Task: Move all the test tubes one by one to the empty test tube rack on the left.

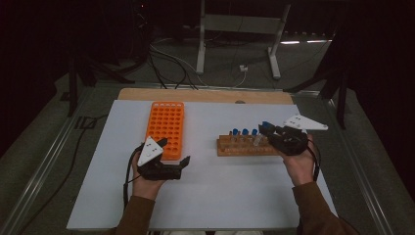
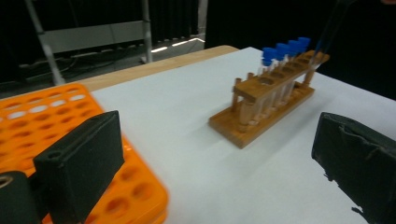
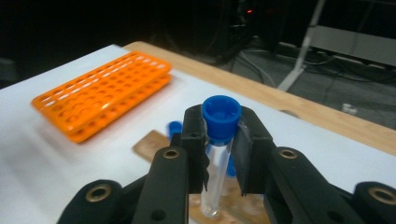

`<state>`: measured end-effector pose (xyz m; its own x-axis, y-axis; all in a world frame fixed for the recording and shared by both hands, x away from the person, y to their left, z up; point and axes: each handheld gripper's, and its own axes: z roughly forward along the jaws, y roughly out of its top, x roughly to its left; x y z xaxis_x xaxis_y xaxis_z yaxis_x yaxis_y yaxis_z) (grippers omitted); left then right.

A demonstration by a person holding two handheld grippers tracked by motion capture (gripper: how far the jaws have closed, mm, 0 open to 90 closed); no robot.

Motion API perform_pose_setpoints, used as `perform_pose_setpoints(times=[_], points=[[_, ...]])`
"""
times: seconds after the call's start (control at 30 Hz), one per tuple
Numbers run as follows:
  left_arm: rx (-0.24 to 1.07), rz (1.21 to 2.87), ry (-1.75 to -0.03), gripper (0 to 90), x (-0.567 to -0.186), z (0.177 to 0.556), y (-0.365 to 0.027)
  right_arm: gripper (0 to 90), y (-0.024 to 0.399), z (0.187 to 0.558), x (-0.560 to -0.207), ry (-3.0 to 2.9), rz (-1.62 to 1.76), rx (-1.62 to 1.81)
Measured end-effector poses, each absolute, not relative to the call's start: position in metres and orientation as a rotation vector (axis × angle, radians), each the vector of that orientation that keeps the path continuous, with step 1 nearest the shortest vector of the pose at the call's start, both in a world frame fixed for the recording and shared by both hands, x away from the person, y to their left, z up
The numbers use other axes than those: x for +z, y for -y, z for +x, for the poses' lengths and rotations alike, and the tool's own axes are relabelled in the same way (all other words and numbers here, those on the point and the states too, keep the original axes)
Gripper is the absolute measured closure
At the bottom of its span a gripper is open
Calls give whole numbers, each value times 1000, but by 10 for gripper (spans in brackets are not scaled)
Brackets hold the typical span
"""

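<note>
The right gripper [image 3: 219,154] is pinching a clear test tube with a blue screw cap [image 3: 221,116], its two black pads pressed against the tube just under the cap, one on each side. The tube stands upright between them, its rounded bottom just above the wooden test-tube rack [image 3: 154,144]. In the high view the same gripper [image 1: 266,131] sits over the right end of that rack [image 1: 244,147], where three more blue-capped tubes [image 1: 244,132] stand in a row.

The tube looks light, thin-walled and smooth, most likely glass or hard plastic, so I judge it stiff but breakable and apt to slip if squeezed low on the bare wall. The hold just below the cap seems the right one: the cap's rim gives a shoulder that stops the tube sliding down through the pads, and a light squeeze should do. Keeping it vertical should help it clear the rack's holes.

The left gripper [image 1: 172,155] has its jaws spread wide with nothing between them; it lies to the left of the wooden rack, at the near end of the orange tube rack [image 1: 165,127], whose holes are all empty.
</note>
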<state>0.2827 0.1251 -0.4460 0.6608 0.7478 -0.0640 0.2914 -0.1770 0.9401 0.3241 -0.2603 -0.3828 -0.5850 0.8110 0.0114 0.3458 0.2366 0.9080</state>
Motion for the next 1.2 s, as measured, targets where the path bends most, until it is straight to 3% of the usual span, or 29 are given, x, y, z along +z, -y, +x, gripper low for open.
perform_pose_setpoints(times=[0.43, 0.77, 1.0, 1.2], points=[[464, 1785, -756, 52, -445, 289, -83, 762, 204, 317, -399, -2172, 971, 1413], [443, 1817, -743, 273, -444, 289, -62, 762, 167, 314, -399, -2243, 913, 1464], [417, 1802, -723, 554, -443, 291, -55, 762, 154, 312, -399, -2266, 888, 1484], [424, 1804, -706, 665, -441, 292, -52, 762, 151, 311, -400, -2280, 887, 1497]])
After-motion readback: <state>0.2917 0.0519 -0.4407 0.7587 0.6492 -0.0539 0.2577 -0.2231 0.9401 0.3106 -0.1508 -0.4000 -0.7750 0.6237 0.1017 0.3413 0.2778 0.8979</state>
